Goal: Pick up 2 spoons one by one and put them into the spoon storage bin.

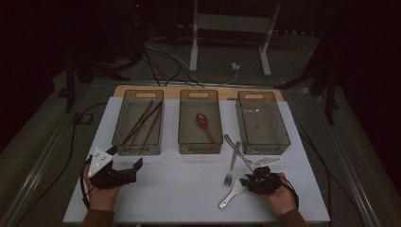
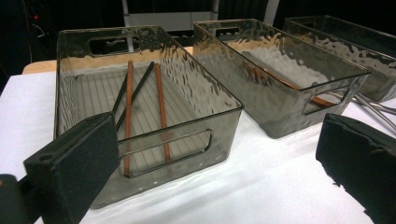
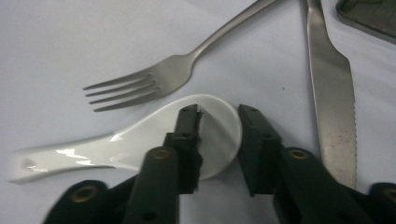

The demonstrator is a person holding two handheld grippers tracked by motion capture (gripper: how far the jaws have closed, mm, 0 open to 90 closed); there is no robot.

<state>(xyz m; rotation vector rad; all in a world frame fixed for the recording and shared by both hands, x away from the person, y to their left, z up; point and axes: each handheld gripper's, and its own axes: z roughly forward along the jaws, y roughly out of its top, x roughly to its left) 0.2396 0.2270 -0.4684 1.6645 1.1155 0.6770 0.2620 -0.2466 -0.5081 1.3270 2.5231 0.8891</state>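
Three bins (image 1: 199, 142) stood sorted by type at the far bench (image 1: 165, 184) edge. Near right, the right tool (image 3: 217, 114) pinched the white ceramic spoon's (image 3: 140, 140) bowl rim, likely to lift it; the left tool (image 1: 124, 168) idled, jaws apart.

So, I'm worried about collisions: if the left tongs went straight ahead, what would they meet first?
Most likely the near wall of the smoky clear plastic bin holding chopsticks, though depth is uncertain.
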